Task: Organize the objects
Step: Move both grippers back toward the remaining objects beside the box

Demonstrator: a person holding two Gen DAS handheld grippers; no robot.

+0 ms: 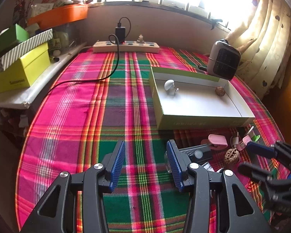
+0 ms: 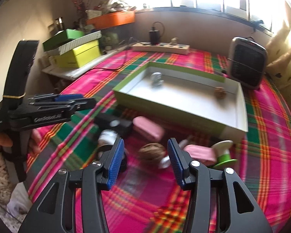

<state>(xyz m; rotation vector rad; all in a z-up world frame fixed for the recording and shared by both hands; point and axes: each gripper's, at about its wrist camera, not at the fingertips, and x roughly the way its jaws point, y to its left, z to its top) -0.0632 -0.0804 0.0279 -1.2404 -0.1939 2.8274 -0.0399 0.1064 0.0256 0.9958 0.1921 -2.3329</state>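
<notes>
A shallow green-sided box (image 1: 201,123) (image 2: 164,114) lies on the plaid cloth and holds a white figurine (image 1: 170,87) (image 2: 157,79) and a walnut (image 1: 220,91) (image 2: 220,92). In front of it lie a second walnut (image 1: 231,156) (image 2: 151,152), a pink stapler (image 1: 217,140) (image 2: 148,129), a black remote (image 1: 197,153) (image 2: 114,125), a pink clip (image 2: 199,153) and a green spool (image 2: 223,152). My right gripper (image 2: 145,161) is open, its jaws on either side of the second walnut, just short of it. My left gripper (image 1: 148,163) is open and empty over the cloth, left of the pile.
A white power strip (image 1: 126,46) with a black charger and cable lies at the back. A small heater (image 1: 223,60) stands behind the box. Stacked yellow, striped and green boxes (image 1: 21,68) sit on a shelf at the left. A curtain hangs at the right.
</notes>
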